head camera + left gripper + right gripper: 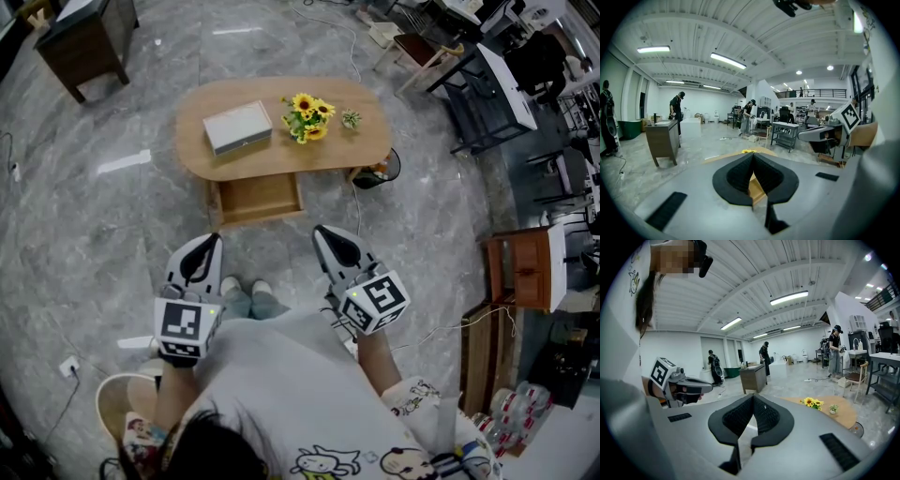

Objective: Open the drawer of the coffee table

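The drawer (255, 199) juts open from the near side of the coffee table (367, 141) — the left gripper (215, 238) and right gripper (318, 230) hover nearer, jaws together, empty.

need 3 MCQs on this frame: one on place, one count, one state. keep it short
1. In the head view, the grey box on the coffee table lies:
A) left of the sunflowers
B) at the table's right end
C) on the floor

2. Things on the tabletop:
A) one
B) three
C) five

3. The drawer is:
A) shut
B) pulled out
C) lying on the floor away from the table

Answers: 1 A, the grey box sits left of the sunflowers. 2 B, there are the grey box, the sunflowers and a small plant. 3 B, the drawer juts out from under the tabletop toward the person, with its inside showing.
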Demonstrator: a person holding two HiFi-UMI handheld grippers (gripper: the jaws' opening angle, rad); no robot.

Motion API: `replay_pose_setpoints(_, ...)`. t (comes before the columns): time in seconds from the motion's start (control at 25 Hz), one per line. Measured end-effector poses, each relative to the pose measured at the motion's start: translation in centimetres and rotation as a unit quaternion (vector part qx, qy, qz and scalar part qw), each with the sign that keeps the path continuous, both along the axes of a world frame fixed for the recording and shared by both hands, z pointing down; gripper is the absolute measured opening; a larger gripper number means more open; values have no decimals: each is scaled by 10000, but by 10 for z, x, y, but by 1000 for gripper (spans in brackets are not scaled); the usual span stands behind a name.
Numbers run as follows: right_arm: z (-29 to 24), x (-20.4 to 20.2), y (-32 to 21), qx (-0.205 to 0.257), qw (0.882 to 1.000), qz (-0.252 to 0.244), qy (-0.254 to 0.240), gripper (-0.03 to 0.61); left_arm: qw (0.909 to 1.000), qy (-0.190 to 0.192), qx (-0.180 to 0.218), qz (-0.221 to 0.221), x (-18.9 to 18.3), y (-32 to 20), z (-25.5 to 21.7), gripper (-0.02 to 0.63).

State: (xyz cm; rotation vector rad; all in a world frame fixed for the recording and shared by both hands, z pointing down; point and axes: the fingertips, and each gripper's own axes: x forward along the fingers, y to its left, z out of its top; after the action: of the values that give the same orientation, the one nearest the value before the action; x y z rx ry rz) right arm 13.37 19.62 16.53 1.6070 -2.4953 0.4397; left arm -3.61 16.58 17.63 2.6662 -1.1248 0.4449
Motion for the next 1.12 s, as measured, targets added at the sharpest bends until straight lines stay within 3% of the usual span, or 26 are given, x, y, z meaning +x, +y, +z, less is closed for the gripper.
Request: replay_pose_setpoints(1.12,1,5,-2,14,9999,-86,67,-2,9999,-149,70,-37,-3,-11,4,5)
